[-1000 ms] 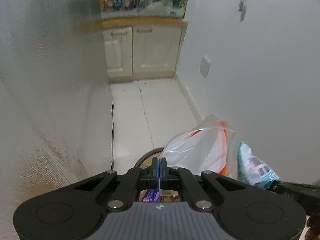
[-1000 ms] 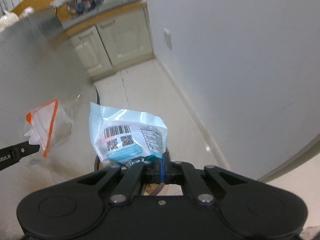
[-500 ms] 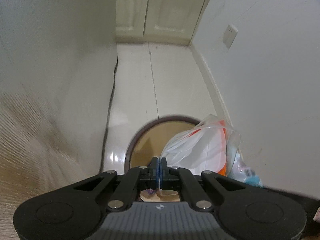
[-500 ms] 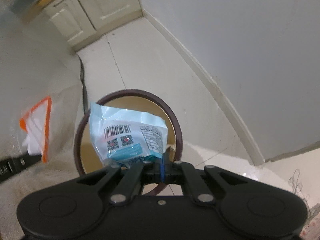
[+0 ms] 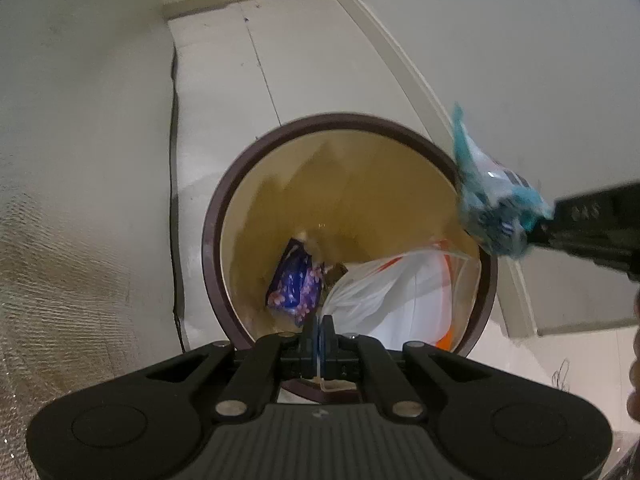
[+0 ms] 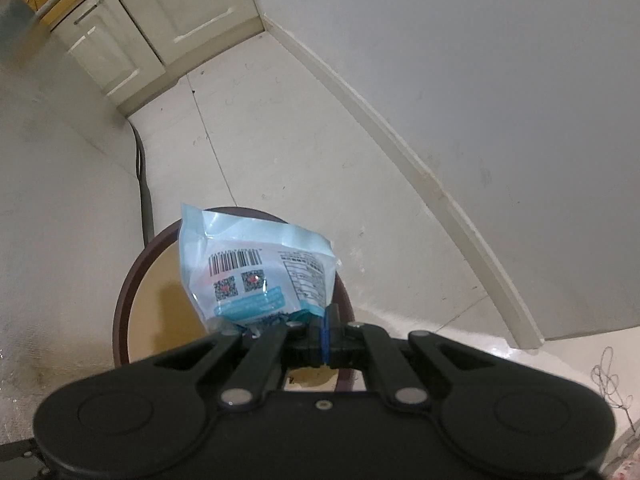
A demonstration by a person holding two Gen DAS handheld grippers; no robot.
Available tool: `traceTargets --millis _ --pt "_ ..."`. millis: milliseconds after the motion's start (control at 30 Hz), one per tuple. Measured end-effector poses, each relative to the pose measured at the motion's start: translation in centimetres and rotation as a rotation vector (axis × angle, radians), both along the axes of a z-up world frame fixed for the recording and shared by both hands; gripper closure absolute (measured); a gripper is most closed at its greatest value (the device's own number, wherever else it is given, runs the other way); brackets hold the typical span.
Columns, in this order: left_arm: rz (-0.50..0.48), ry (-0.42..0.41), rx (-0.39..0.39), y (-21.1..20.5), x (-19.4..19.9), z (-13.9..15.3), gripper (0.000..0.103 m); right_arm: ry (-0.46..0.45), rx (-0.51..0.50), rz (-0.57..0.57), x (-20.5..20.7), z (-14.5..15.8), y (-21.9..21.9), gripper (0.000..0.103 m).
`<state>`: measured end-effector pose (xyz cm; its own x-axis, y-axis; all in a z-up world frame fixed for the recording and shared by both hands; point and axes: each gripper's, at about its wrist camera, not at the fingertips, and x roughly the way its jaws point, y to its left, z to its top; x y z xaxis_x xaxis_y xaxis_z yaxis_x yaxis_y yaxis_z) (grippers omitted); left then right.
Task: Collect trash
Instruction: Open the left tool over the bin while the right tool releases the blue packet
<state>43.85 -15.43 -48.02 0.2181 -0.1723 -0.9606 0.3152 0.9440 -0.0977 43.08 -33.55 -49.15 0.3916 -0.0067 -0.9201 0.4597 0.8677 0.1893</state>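
Note:
A round bin with a dark brown rim (image 5: 224,216) and tan inside stands on the floor below both grippers; its rim also shows in the right wrist view (image 6: 120,300). My left gripper (image 5: 320,330) is shut on a clear plastic bag with orange trim (image 5: 400,296), which hangs into the bin. My right gripper (image 6: 326,328) is shut on a light blue snack packet (image 6: 256,272) and holds it over the bin's right rim; the packet also shows in the left wrist view (image 5: 492,212). A purple wrapper (image 5: 296,280) lies at the bin's bottom.
White tiled floor (image 5: 248,80) surrounds the bin. A white wall with a baseboard (image 6: 440,192) runs along the right. Cream cabinets (image 6: 160,24) stand at the far end. A pale wall with a dark cable (image 5: 173,160) is on the left.
Both grippers tilted down and moved over the bin, which now fills the left wrist view. The clear bag now hangs inside the bin; the blue packet is over the rim.

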Motion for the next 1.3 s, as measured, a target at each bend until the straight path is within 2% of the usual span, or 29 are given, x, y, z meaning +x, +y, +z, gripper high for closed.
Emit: traceTargets --millis 133,467,600,633,900,1133,1233,1300 --pt "-0.059 0.028 0.031 -0.9 0.7 -1.4 0.103 0.001 0.007 0.024 0.5 -0.7 0.5 0.102" --pt "-0.106 0.04 0.012 -1.0 0.0 -2.1 0.101 -0.028 -0.015 0.086 0.7 -0.4 1.0 0.103" --pt "-0.107 0.049 0.012 -1.2 0.0 -2.3 0.076 -0.036 -0.017 0.099 0.0 0.1 1.0 0.103" --pt "-0.107 0.049 0.015 -1.2 0.0 -2.3 0.073 -0.035 -0.017 0.108 -0.1 0.1 1.0 0.103" --pt "-0.087 0.052 0.023 -1.0 0.1 -2.4 0.067 -0.01 -0.01 0.164 0.2 -0.2 1.4 0.102" --pt "-0.051 0.051 0.022 -0.2 0.4 -2.0 0.059 0.017 0.003 0.211 0.5 -0.6 1.7 0.102" --pt "-0.044 0.05 0.023 0.1 0.6 -1.8 0.054 0.003 0.027 0.207 0.7 -0.7 1.6 0.099" --pt "-0.042 0.047 0.023 0.1 0.6 -1.8 0.05 -0.012 0.037 0.209 0.7 -0.6 1.6 0.091"
